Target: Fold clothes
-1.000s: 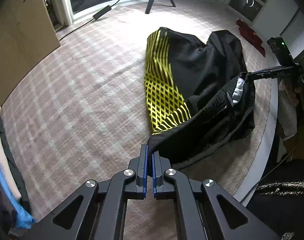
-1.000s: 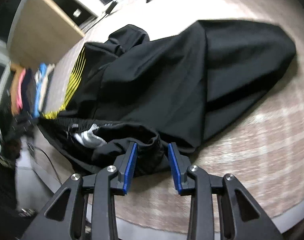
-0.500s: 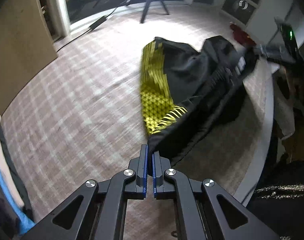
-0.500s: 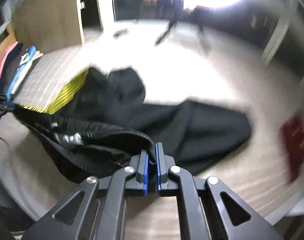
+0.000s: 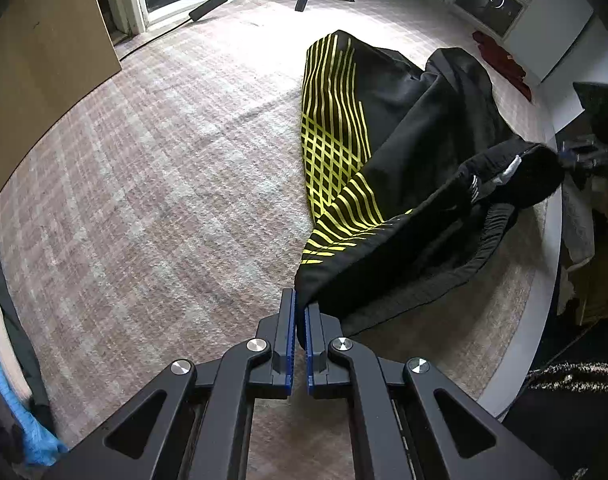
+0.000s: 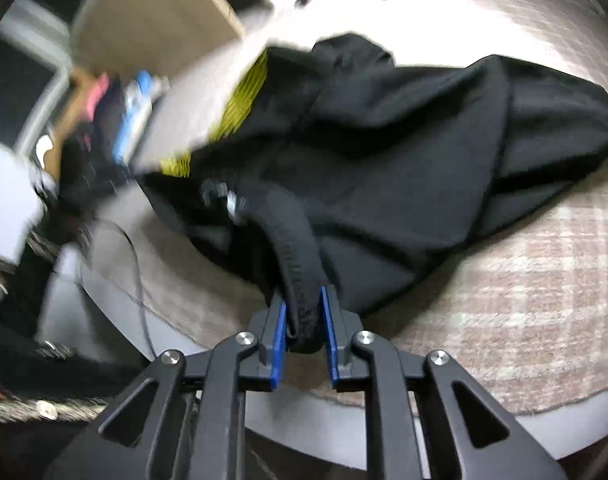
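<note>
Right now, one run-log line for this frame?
stage: lifting waistband | left gripper: shut on black-and-yellow shorts corner | right gripper: jaws just reopening, waistband between fingers | surface: plaid rug

My left gripper clamped on a near corner of black shorts with yellow stripes, waistband lifted toward the right, checked carpet beneath, folded clothes stack at left edge
</note>
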Demonstrator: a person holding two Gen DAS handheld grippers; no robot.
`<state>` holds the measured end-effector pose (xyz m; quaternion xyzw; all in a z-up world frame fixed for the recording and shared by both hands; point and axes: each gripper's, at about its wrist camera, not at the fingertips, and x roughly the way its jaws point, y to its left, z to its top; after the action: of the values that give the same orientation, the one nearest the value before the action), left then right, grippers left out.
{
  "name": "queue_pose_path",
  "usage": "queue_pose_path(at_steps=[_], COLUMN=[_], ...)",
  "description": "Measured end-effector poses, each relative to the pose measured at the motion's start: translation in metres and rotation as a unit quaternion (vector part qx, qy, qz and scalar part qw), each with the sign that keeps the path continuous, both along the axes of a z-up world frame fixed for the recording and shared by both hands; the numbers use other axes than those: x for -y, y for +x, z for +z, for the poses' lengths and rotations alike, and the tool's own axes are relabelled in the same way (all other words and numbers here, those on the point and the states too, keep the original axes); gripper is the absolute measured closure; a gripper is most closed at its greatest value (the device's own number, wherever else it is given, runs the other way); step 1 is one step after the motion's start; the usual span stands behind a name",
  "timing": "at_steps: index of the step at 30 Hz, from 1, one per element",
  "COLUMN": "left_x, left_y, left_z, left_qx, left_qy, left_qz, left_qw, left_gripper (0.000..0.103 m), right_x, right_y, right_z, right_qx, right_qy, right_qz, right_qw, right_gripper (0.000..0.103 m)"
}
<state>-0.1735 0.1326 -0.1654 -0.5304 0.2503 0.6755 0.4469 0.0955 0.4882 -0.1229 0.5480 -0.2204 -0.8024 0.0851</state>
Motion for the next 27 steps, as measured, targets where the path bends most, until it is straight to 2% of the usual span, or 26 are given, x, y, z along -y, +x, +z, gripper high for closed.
queue_pose_path(at_steps=[3, 5, 9, 12, 14, 18, 20, 24, 27], left_x=[-0.001, -0.001, -0.001, -0.002, -0.003, -0.003, -0.003, -0.002, -0.001], left_y=[-0.001, -0.001, -0.001, -0.003, -0.002, -0.001, -0.001, 0.002, 0.004], left_z=[-0.003, -0.004, -0.004, -0.006, -0.008, -0.008, -0.008, -0.006, -0.005], left_qx=[0.005, 0.005, 0.007, 0.01, 0.009, 0.007, 0.009, 0.008, 0.007], left_qy=[-0.003, -0.007, -0.01, -0.013, -0.015, -0.017, -0.015, -0.015, -0.017], left_qz=[0.001, -0.001, -0.002, 0.001, -0.002, -0.004, -0.001, -0.004, -0.003], left_qw=[1.0, 1.0, 0.9999, 0.9999, 0.9998, 0.9998, 0.9998, 0.9998, 0.9998], left_gripper=[0.1, 0.1, 0.099, 0.098, 0.099, 0.098, 0.098, 0.098, 0.098], right_x=[-0.016, -0.021, -0.007, 0.003, 0.015, 0.058, 0.062, 0.027, -0.005], right_y=[-0.007, -0.01, -0.012, -0.017, -0.017, -0.012, -0.008, 0.002, 0.006], right_z=[-0.006, -0.014, -0.014, -0.027, -0.033, -0.038, -0.036, -0.015, -0.008], right_qx=[-0.003, 0.001, -0.017, -0.021, -0.012, 0.007, 0.016, -0.02, -0.035], right_qy=[0.0, -0.019, -0.012, -0.017, -0.015, -0.011, -0.007, -0.043, -0.023], right_qz=[-0.025, -0.036, -0.034, -0.054, -0.041, 0.023, 0.031, -0.027, -0.086], right_qw=[1.0, 0.999, 0.999, 0.998, 0.999, 1.0, 0.999, 0.999, 0.995], right_gripper=[0.087, 0.087, 0.087, 0.087, 0.087, 0.087, 0.087, 0.087, 0.087])
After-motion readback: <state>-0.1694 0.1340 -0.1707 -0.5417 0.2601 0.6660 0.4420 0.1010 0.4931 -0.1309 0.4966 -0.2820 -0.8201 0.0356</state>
